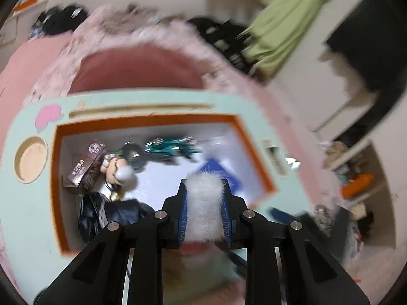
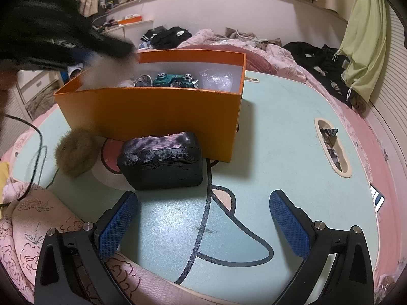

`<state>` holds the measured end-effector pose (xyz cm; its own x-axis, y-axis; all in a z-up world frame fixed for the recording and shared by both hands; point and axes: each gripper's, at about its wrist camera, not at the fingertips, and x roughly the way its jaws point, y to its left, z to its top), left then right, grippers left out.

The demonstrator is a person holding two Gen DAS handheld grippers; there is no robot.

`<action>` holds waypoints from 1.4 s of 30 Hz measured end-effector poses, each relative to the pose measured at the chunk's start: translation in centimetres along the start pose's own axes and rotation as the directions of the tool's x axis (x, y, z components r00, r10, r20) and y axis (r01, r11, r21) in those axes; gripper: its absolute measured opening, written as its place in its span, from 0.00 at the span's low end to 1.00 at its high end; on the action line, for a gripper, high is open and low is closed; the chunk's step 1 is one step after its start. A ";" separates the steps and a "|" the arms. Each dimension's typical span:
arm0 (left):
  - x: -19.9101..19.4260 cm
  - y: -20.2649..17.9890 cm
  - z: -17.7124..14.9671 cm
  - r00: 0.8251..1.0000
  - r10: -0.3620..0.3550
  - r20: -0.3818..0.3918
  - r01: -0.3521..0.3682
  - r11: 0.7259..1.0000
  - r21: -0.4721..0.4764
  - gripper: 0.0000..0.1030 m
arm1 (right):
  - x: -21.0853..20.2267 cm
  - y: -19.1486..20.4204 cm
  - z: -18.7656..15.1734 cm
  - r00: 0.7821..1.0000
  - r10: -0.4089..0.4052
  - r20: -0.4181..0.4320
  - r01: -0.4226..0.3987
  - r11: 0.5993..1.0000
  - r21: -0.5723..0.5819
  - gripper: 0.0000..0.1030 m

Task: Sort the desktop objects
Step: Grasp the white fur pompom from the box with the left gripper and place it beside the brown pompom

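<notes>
**White pompom clamped over the box**

Left gripper (image 1: 204,200) closed tight on a white pompom (image 1: 203,203), blue pads pressed into the fluff on both sides, fur bulging out past the tips. Held above the open orange box (image 2: 152,111), over its near part in the left wrist view. Much of that view smeared by blur.

Inside the box, on a white floor: a brown carton (image 1: 85,167) in the far left corner, a small figure (image 1: 115,169) against it, a green toy car (image 1: 173,147) along the far wall, a dark round item (image 1: 132,152) between figure and car, a black crumpled bag (image 1: 112,216) in the near left corner, a blue piece (image 1: 221,172) just beyond the pompom.

Right gripper (image 2: 203,218) low over the near edge of the pale green table (image 2: 279,152), jaws wide apart, nothing between the 2 blue pads.

Still on the table, outside the box: a black case (image 2: 162,162) touching the box's near wall, and a brown pompom (image 2: 76,152) just left of it, at the box's near left corner. Slot (image 2: 332,147) near the table's right edge, with crumpled wrappers in it. Round recess (image 1: 30,158) near the table's left edge in the left wrist view.
</notes>
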<state>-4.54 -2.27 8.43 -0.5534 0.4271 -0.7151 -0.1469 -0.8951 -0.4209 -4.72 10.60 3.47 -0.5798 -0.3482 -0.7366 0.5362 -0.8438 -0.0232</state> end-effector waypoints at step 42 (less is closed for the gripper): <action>0.2 3.6 -13.0 0.944 0.326 0.056 -0.330 0.916 0.227 1.00 | -0.7 0.3 -0.1 1.000 -0.001 0.007 0.000 1.000 0.002 1.00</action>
<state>5.51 -3.71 -0.50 -0.6157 0.1037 -0.7811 -0.1377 -0.9902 -0.0230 -4.11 10.63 3.92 -0.5845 -0.3507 -0.7317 0.5345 -0.8449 -0.0220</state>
